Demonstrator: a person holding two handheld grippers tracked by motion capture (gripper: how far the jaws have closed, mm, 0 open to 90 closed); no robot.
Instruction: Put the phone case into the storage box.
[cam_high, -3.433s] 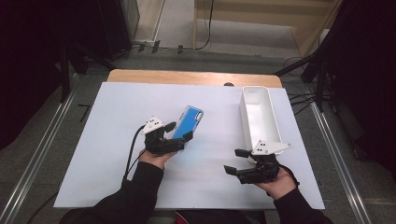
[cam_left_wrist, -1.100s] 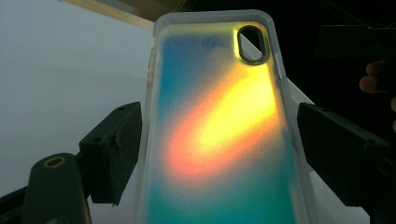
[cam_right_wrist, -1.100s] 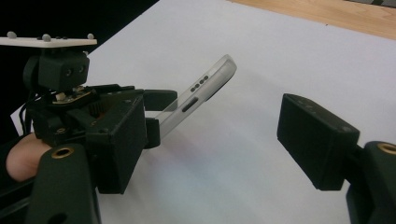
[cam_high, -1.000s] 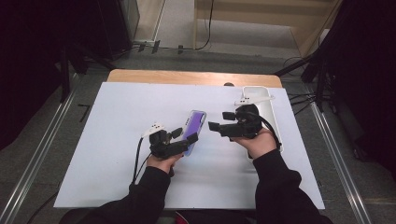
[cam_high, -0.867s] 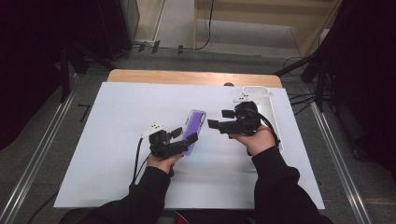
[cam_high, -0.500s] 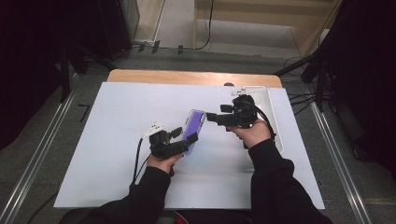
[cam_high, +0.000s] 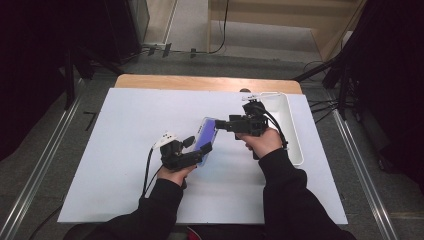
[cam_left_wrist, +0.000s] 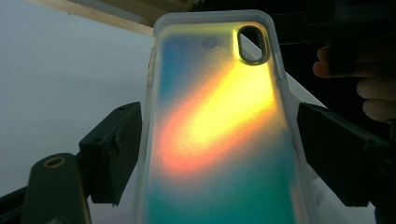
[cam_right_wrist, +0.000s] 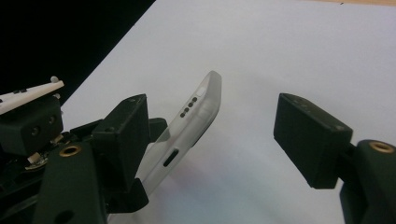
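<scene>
Since the earliest frame the right gripper (cam_high: 218, 125) has left the table's near-right corner, crossed in front of the tray (cam_high: 291, 127), and now sits at the phone case's (cam_high: 206, 140) far end; over the last second it crept a little further left. In that time the case was tilted up off the sheet, and its sheen went from blue to violet in the high view. The left gripper (cam_high: 198, 151) barely shifted.

Case: soft translucent plastic shell, rounded corners, oval camera cutout at 12 o'clock in the left gripper view (cam_left_wrist: 219, 121), iridescent back running blue to yellow-orange to teal. Its edge in the right gripper view (cam_right_wrist: 187, 130) is frosted white, with small round holes and a slot. Tray: white, long, rectangular, rounded rim, at 3 o'clock of the case. Table cover (cam_high: 125, 125): matte white sheet, with a wooden strip at the far edge.

Left gripper: clamped on the case's near end, black block pads on both long sides, case propped tilted near table centre. Right gripper (cam_right_wrist: 210, 140): jaws just been closing, still spread wide; the case's far end is between them, beside the left-hand pad. Touching or not, cannot tell; the other pad is well apart.
</scene>
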